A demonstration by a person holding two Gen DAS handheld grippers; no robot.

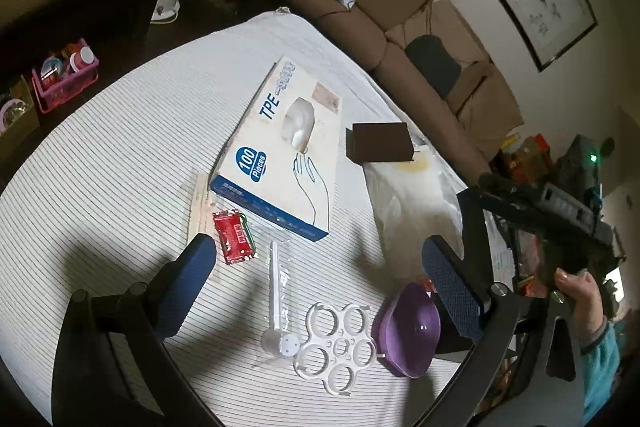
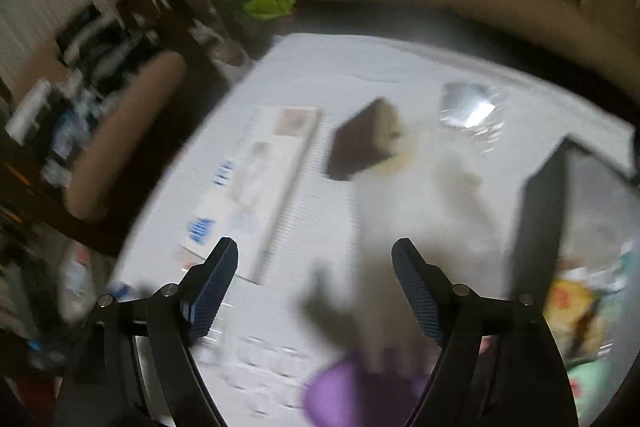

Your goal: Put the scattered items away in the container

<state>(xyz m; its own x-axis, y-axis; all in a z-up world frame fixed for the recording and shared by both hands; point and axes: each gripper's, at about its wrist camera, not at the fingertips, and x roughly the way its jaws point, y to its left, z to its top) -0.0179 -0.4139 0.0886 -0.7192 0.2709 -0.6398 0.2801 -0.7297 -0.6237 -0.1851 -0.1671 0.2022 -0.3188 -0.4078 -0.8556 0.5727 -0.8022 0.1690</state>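
Scattered on the striped cloth lie a glove box (image 1: 280, 147), a brown block (image 1: 380, 143), a crumpled plastic bag (image 1: 416, 203), a red packet (image 1: 234, 237), wooden sticks (image 1: 200, 203), a wrapped white spoon (image 1: 276, 291), a white ring holder (image 1: 336, 343) and a purple bowl (image 1: 408, 331). My left gripper (image 1: 316, 267) hangs open above the spoon, holding nothing. The right wrist view is blurred. My right gripper (image 2: 316, 267) is open and empty over the plastic bag (image 2: 420, 207), with the purple bowl (image 2: 360, 391) just below it. The dark container (image 2: 536, 219) stands at the right.
A person's hand (image 1: 576, 283) shows at the right edge. A yellow packet (image 2: 568, 303) lies in the container. A clear wrapper (image 2: 472, 111) sits at the far side. A brown sofa (image 1: 400, 11) runs behind the table. A pink basket (image 1: 64, 75) stands on the floor at left.
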